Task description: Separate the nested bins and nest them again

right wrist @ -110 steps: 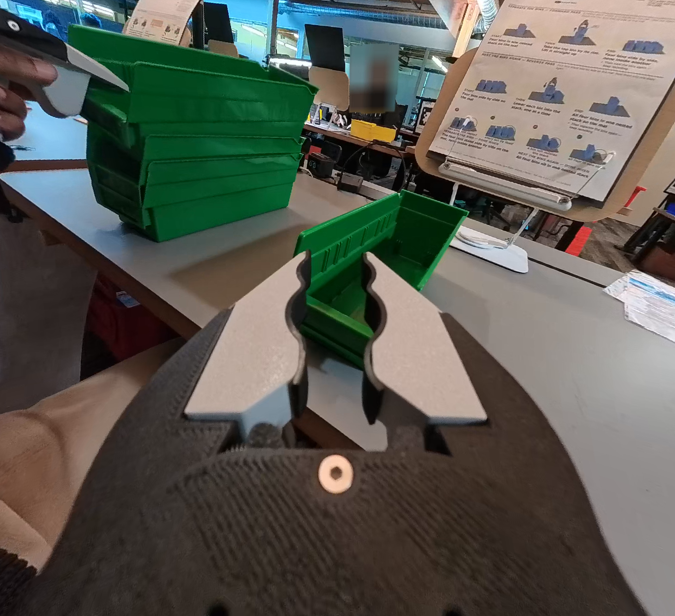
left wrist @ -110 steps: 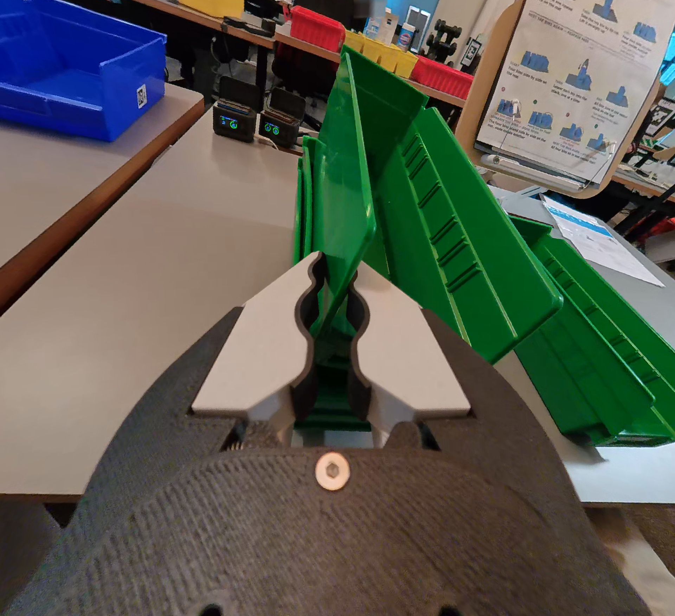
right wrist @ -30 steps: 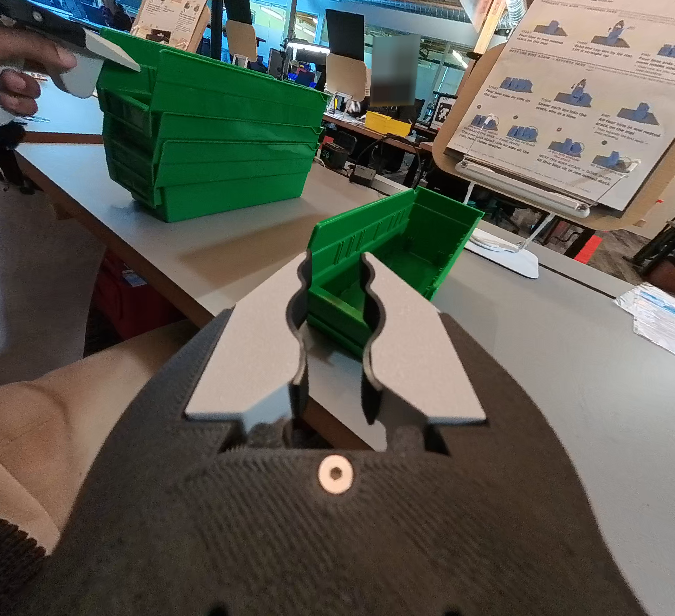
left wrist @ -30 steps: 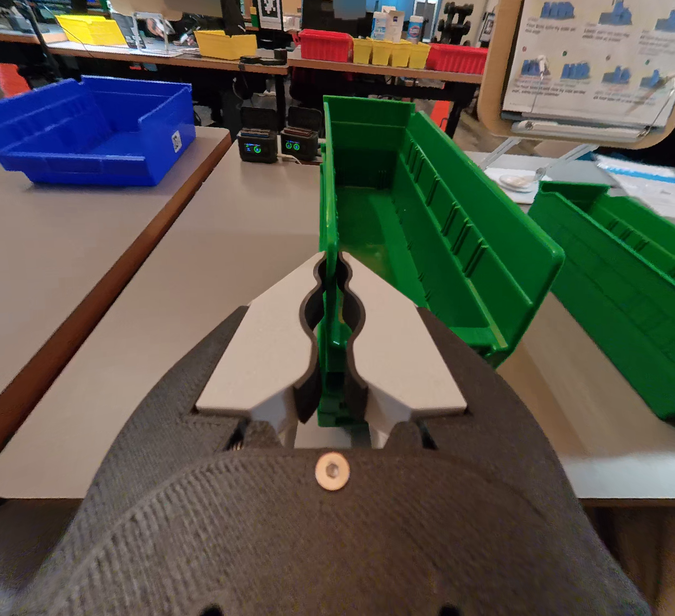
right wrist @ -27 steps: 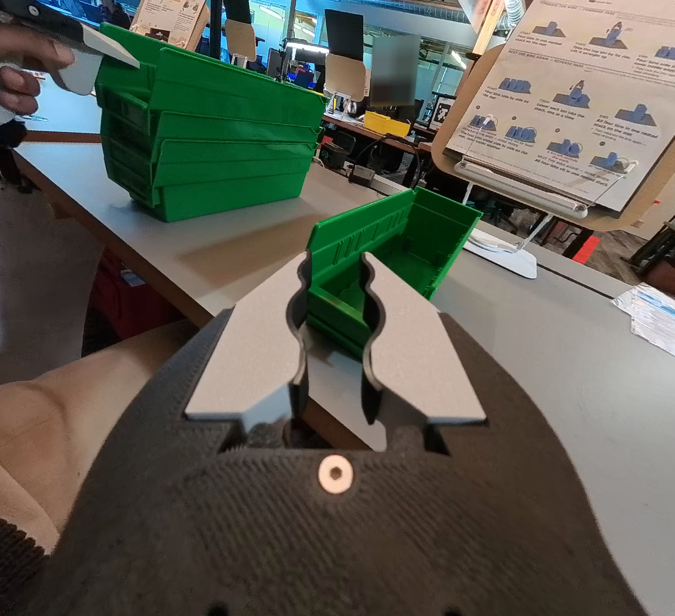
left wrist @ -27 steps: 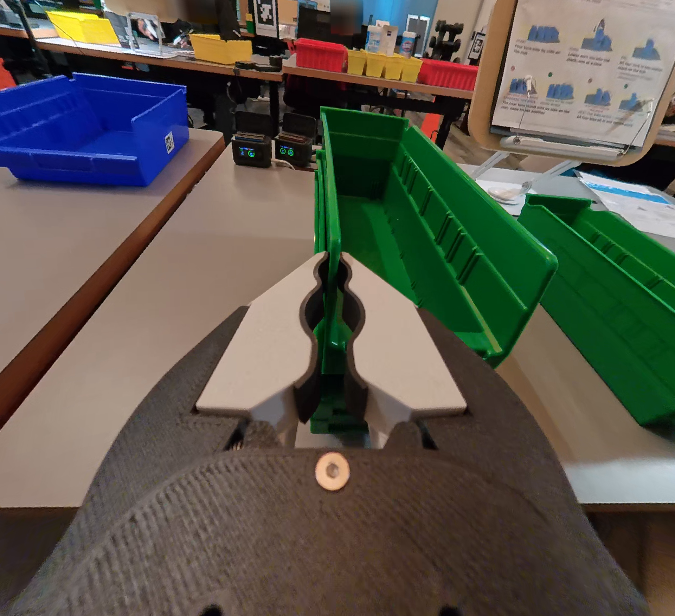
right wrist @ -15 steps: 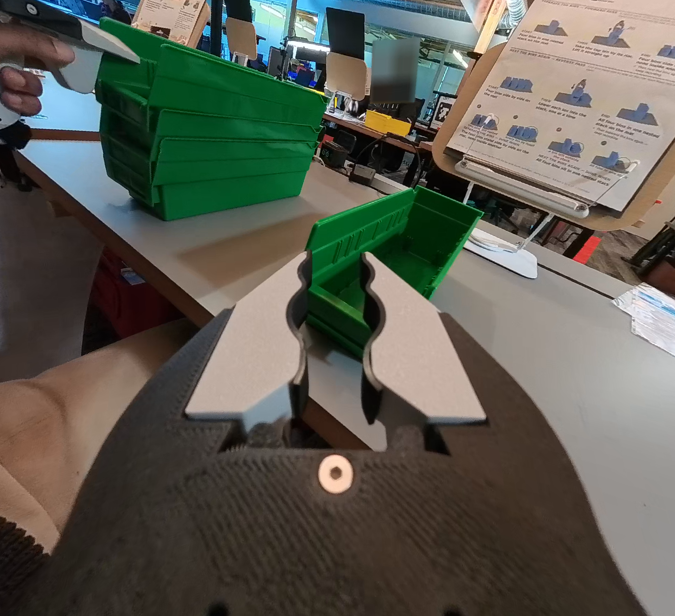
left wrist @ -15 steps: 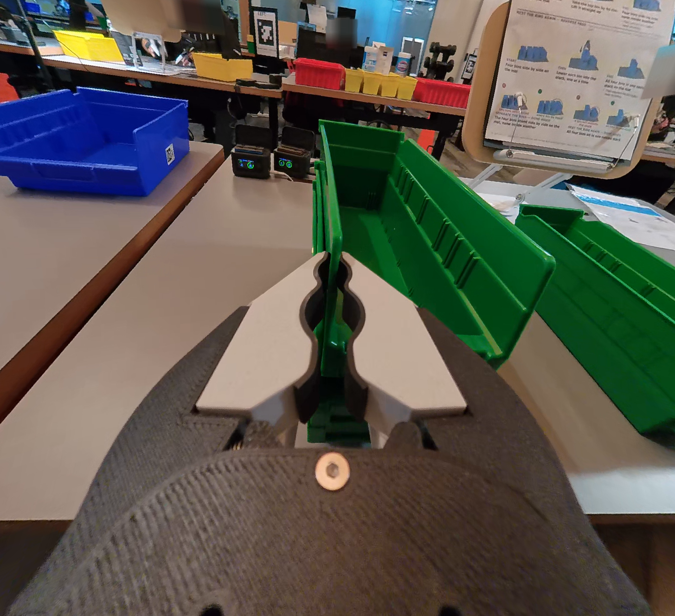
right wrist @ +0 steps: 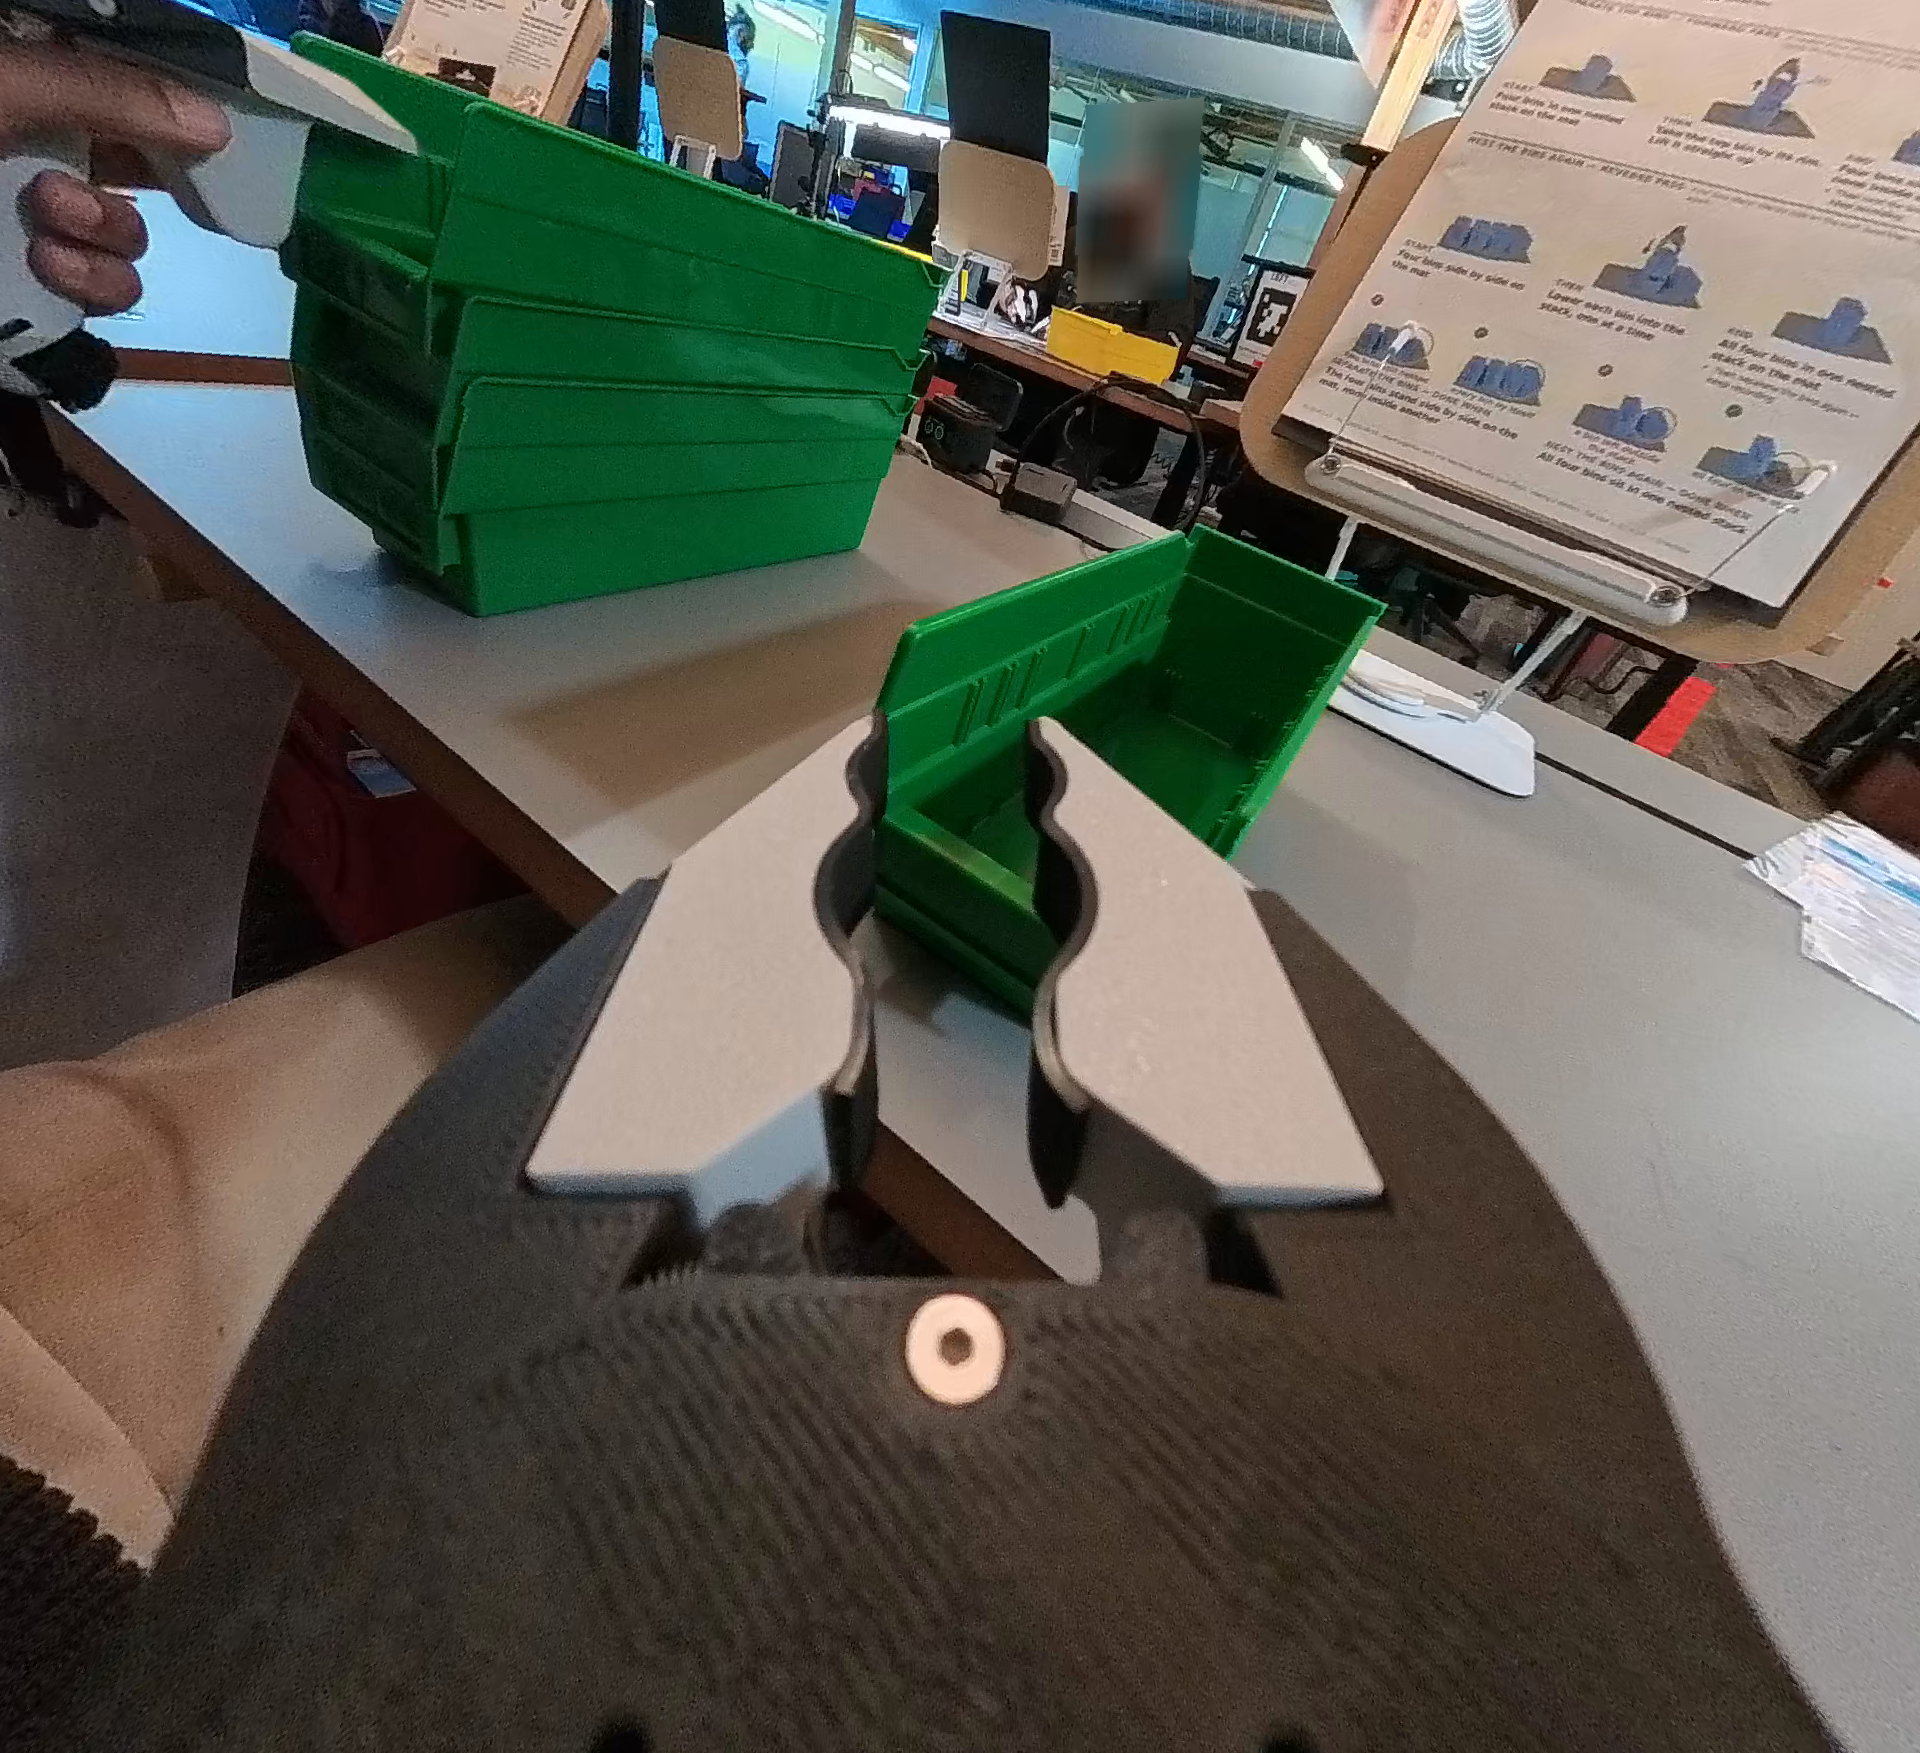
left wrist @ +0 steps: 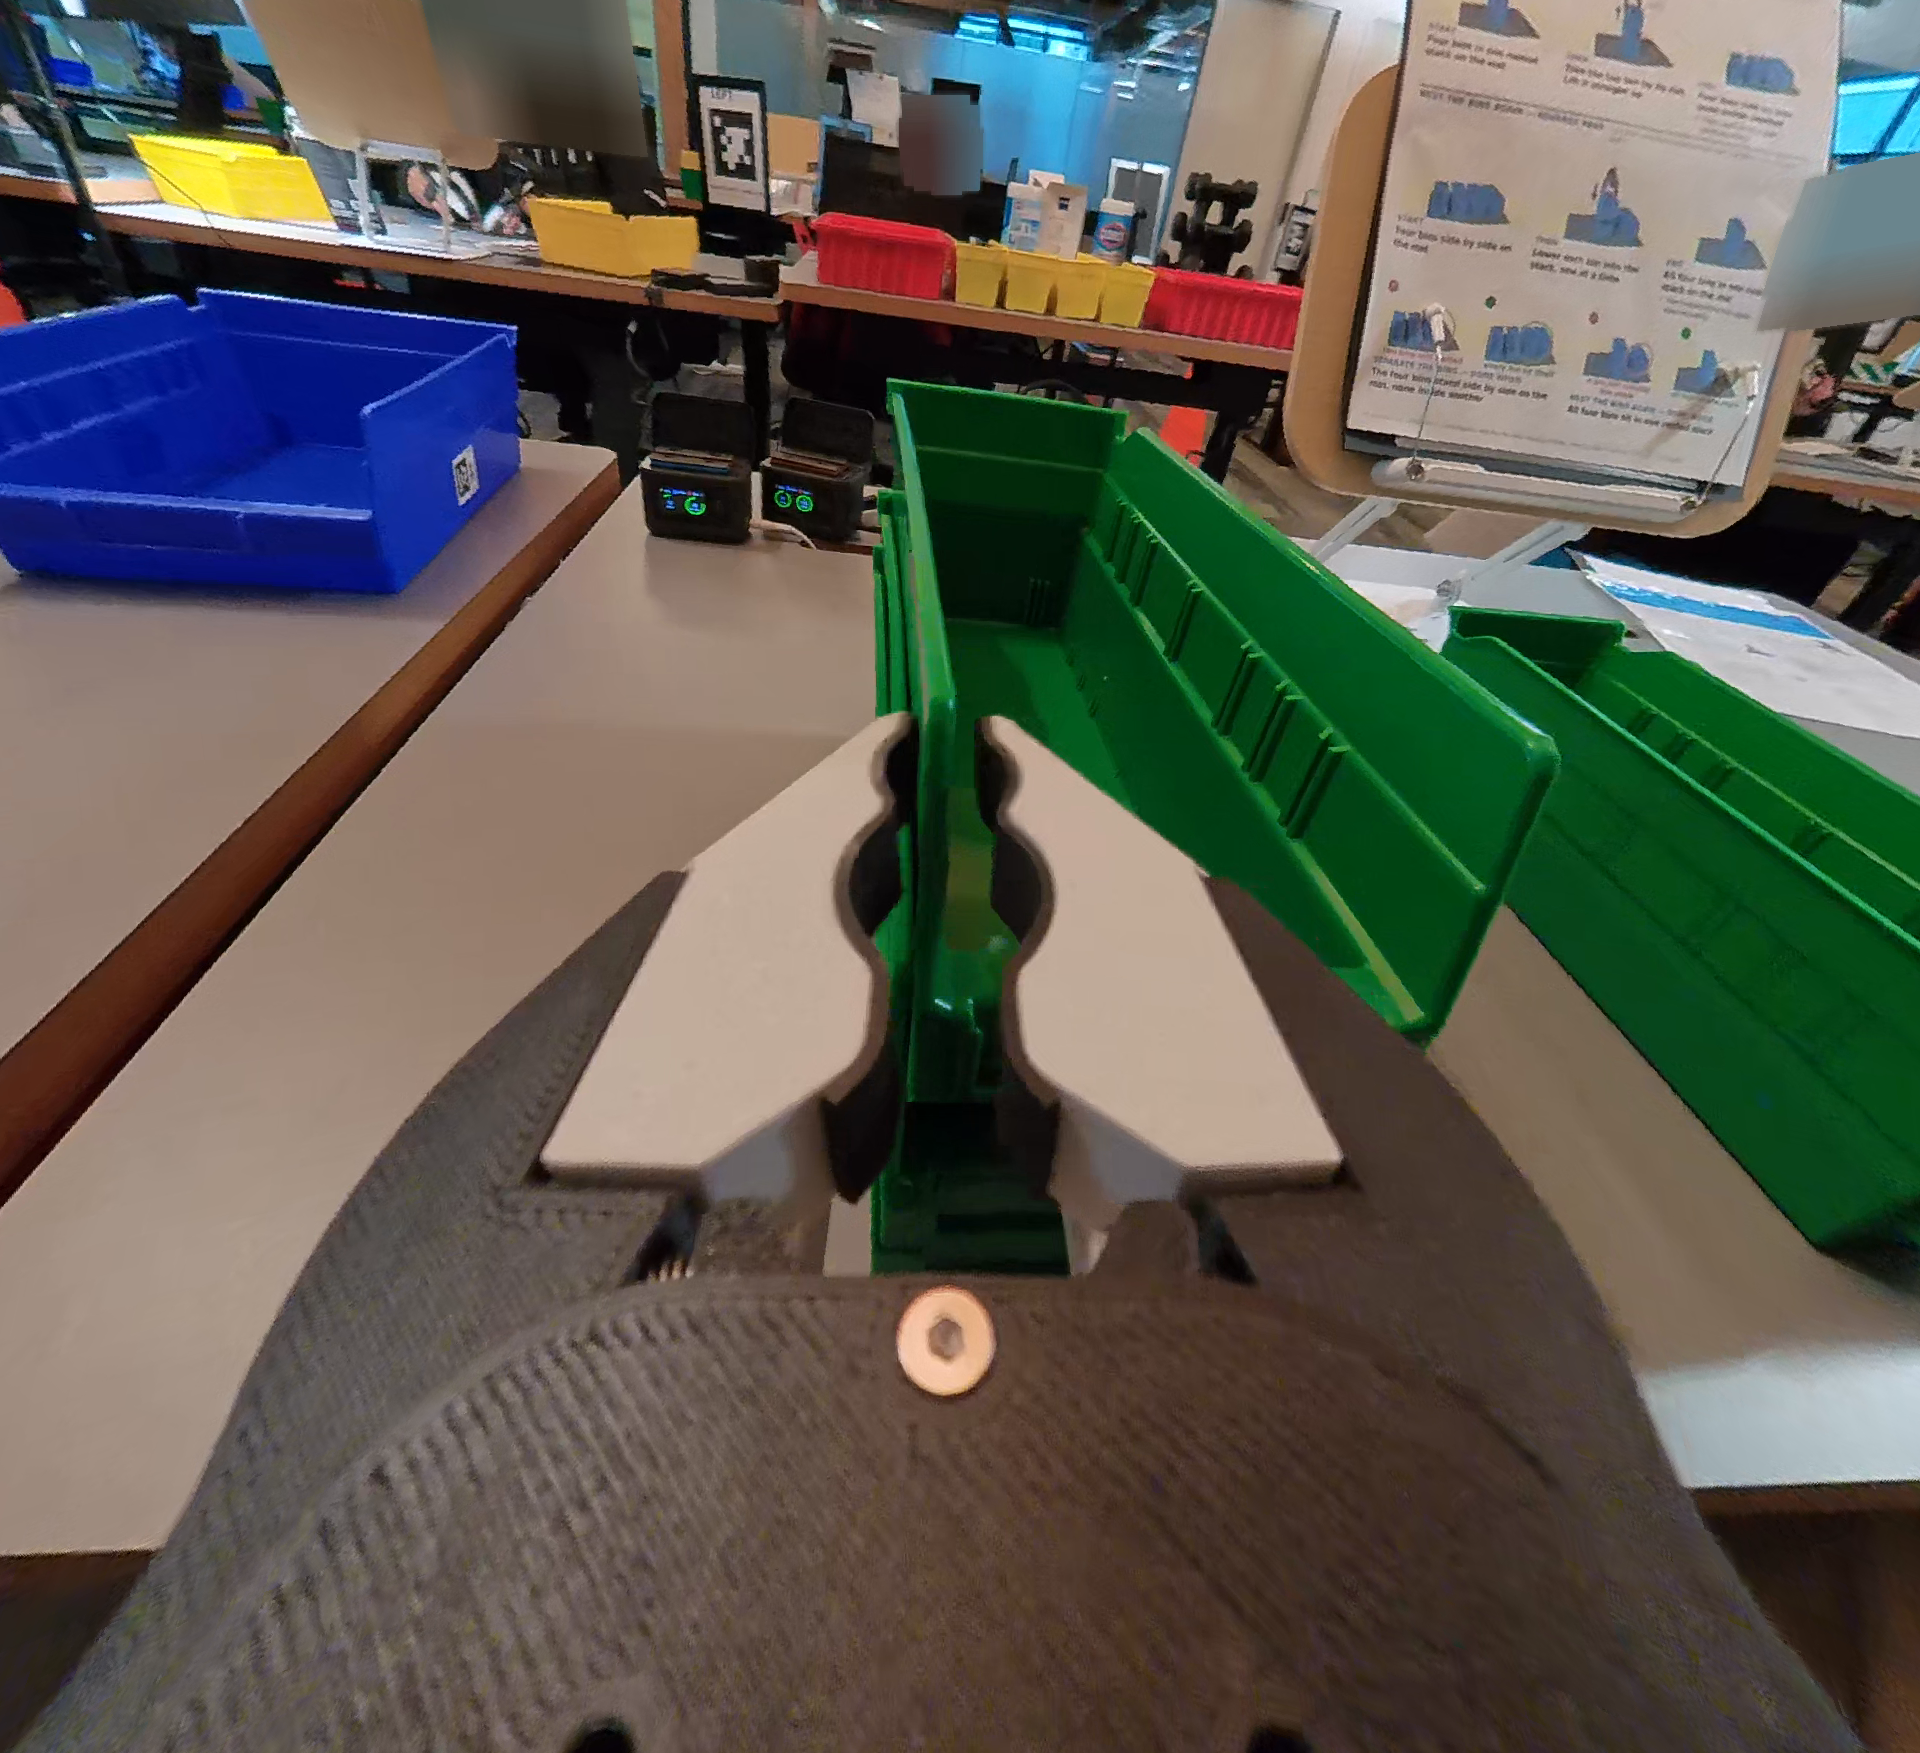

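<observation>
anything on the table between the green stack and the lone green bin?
Nothing: bare grey table between the stack and the lone bin, per the right wrist view.

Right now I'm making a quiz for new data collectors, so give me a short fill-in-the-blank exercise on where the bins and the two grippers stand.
1. The left gripper is closed on the side wall of the top bin of the ____ stack.
2. The single green bin sits on the grey table, apart from the stack, with its opening facing ____.
3. The right gripper is ____ and holds nothing.
4. On the neighbouring table sits one ____ bin.

Missing words: green; up; open; blue
</observation>
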Tool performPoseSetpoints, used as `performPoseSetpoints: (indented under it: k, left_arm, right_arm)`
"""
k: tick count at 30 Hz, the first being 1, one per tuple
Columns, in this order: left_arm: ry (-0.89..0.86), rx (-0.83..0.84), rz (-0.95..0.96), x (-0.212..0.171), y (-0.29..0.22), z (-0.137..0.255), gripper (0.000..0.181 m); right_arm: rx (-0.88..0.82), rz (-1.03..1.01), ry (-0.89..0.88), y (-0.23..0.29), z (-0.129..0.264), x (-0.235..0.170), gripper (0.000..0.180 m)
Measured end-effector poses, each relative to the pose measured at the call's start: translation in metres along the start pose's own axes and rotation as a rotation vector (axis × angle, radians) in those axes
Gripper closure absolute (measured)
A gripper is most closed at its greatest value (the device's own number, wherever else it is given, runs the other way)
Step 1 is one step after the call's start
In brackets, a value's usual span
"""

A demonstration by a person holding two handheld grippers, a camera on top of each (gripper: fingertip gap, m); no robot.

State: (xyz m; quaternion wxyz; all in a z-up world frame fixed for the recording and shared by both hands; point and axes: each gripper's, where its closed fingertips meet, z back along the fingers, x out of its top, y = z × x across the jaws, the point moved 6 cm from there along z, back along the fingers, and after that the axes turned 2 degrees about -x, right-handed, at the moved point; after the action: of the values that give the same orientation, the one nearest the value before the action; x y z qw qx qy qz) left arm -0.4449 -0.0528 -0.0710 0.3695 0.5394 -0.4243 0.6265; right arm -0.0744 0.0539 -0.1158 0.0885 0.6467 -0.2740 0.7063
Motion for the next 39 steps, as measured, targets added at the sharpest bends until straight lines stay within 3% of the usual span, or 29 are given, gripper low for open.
performPoseSetpoints:
  k: [1,10,39]
  left_arm:
    - [0.002,0.025,-0.008,0.000,0.002,0.000,0.181]
    - [0.071,0.062,-0.147,-0.007,0.000,-0.001,0.180]
    - [0.030,0.043,-0.111,-0.013,0.003,-0.002,0.181]
  right_arm:
    - [0.000,0.001,0.000,0.000,0.000,0.000,0.155]
    - [0.008,0.009,0.003,0.001,0.000,0.000,0.155]
    - [0.011,0.020,0.010,0.002,0.001,-0.003,0.155]
